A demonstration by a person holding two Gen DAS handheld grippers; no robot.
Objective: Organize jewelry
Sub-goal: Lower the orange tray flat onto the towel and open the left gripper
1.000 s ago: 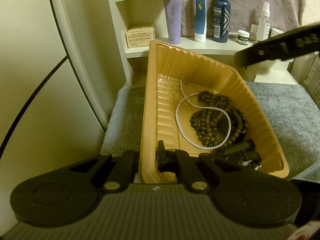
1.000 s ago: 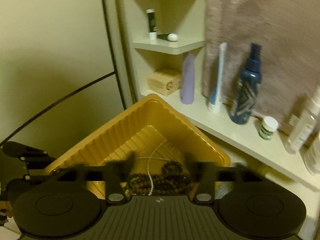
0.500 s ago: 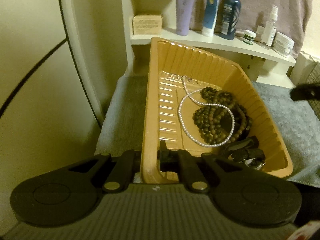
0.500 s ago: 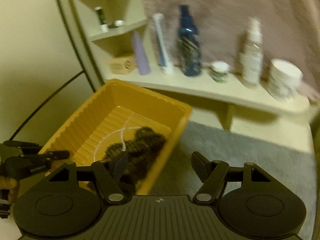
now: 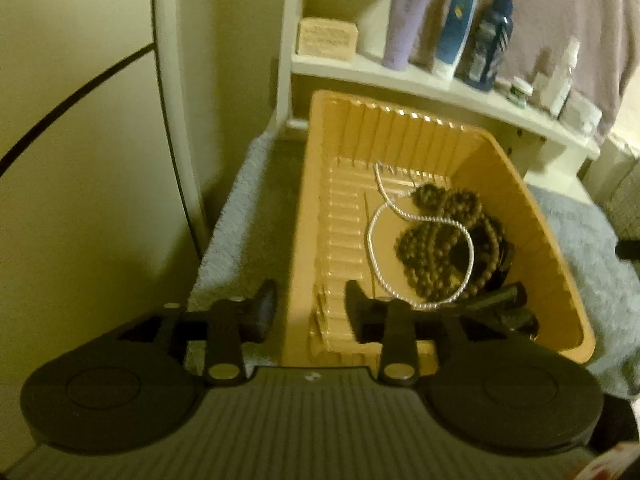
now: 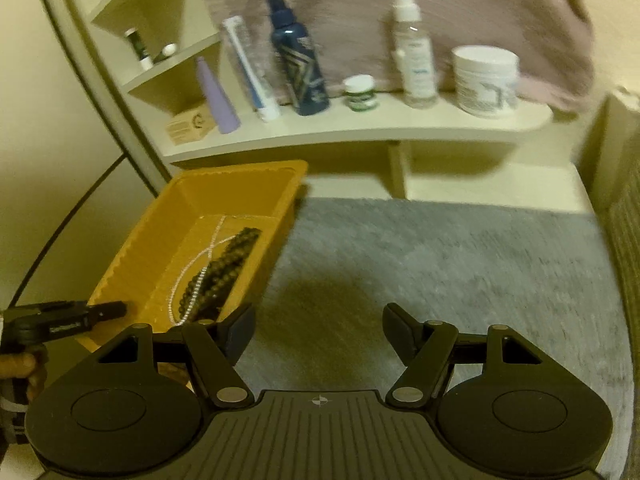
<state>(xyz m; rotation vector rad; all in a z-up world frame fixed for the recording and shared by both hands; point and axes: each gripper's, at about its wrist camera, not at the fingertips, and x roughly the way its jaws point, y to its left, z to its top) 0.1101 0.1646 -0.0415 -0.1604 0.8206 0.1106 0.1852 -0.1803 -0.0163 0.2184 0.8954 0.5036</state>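
An orange plastic tray (image 5: pixel 532 216) rests on a grey towel; it also shows in the right wrist view (image 6: pixel 168 224). In it lie a white pearl necklace (image 5: pixel 374 248), dark brown bead strands (image 5: pixel 436 248) and a small black item (image 5: pixel 508 304). My left gripper (image 5: pixel 310 306) is open, its fingers astride the tray's near left wall without pinching it. My right gripper (image 6: pixel 318 326) is open and empty above the bare towel (image 6: pixel 460 264), to the right of the tray.
A white shelf (image 6: pixel 360 132) behind holds a purple tube (image 6: pixel 218 100), a blue spray bottle (image 6: pixel 300 72), a small jar (image 6: pixel 360 92), a clear spray bottle (image 6: pixel 414 60), a white tub (image 6: pixel 486 80) and a cardboard box (image 6: pixel 188 126). A pale wall is at left.
My left gripper has opened and let go of the tray wall. My right gripper has swung right, from over the tray to over the towel.
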